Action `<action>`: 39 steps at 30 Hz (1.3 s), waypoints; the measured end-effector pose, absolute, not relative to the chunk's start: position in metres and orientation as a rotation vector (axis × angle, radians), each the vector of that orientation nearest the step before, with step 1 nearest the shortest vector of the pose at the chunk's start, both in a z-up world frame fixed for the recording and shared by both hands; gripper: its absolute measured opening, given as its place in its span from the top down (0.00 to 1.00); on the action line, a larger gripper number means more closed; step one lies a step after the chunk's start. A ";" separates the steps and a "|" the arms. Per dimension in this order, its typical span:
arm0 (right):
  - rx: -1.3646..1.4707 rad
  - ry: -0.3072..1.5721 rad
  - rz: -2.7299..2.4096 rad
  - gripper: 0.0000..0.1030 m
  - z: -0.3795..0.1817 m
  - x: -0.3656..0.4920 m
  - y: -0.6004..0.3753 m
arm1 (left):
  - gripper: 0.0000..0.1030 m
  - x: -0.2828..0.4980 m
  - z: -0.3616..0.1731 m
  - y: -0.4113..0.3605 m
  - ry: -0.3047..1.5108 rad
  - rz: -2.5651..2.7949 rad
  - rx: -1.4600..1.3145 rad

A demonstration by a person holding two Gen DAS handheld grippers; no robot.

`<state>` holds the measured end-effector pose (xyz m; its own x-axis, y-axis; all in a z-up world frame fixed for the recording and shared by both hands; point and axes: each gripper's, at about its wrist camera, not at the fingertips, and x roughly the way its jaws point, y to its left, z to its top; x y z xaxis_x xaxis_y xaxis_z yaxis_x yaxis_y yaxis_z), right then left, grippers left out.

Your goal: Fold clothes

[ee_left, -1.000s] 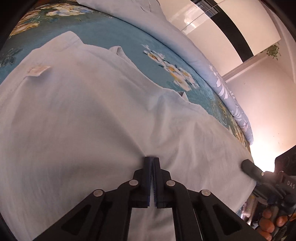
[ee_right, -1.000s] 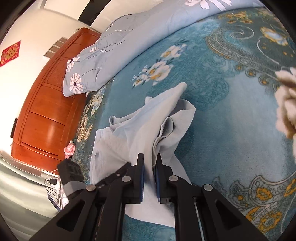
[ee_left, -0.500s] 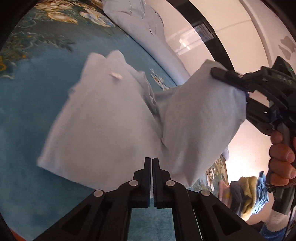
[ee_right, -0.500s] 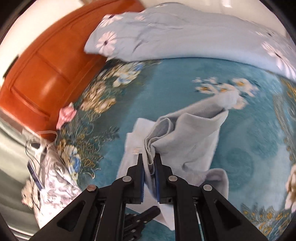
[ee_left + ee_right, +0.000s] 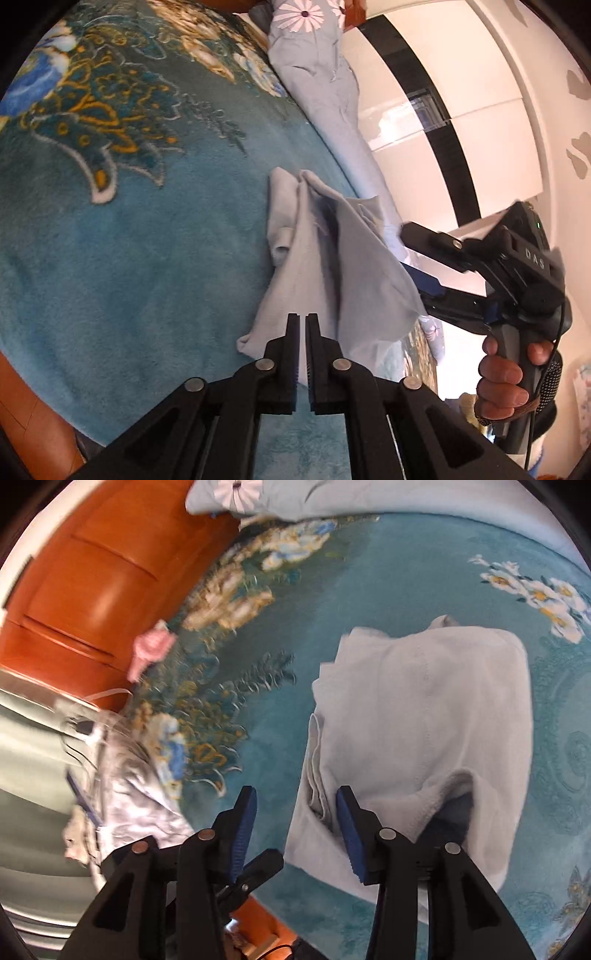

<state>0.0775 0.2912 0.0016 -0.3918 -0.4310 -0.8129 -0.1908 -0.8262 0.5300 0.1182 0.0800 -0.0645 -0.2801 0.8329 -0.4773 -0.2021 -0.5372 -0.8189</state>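
A pale blue-grey shirt [image 5: 424, 709] lies folded over itself on the teal floral blanket [image 5: 369, 590]. Its left edge shows stacked layers. My right gripper [image 5: 295, 812] is open, and that layered edge lies between its blue pads without being pinched. In the left wrist view the shirt [image 5: 314, 266] forms a narrow bundle ahead. My left gripper [image 5: 302, 321] is shut on the shirt's near hem. The right gripper [image 5: 412, 266] comes in from the right, held by a hand [image 5: 498, 384], its jaws apart at the shirt's right side.
A pale blue duvet with daisies [image 5: 332, 498] lies along the bed's far side. An orange wooden headboard [image 5: 74, 590], a pink item [image 5: 151, 646] and a silvery patterned bag [image 5: 129, 794] are at the left. A white wardrobe with a black stripe [image 5: 443, 129] stands beyond.
The shirt was lifted off the bed, folded over and laid down as a smaller bundle. My right gripper has opened and let go of it. My left gripper stays shut.
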 end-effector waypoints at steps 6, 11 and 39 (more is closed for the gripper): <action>1.526 -0.983 -2.491 0.55 0.024 0.128 0.352 | 0.64 0.129 -0.053 0.102 -0.790 1.829 -1.209; 1.576 -0.934 -2.461 0.55 0.004 0.129 0.349 | 0.63 0.136 -0.052 0.118 -0.743 1.803 -1.226; 1.466 -0.696 -2.246 0.72 -0.010 0.154 0.293 | 0.42 0.138 -0.049 0.105 -0.715 1.820 -1.189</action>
<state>0.1541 0.2929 -0.0104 -0.3912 -0.5500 -0.7378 0.0367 -0.8104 0.5847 0.1380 0.1049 -0.0490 -0.2107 0.8681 -0.4494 -0.3299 -0.4959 -0.8033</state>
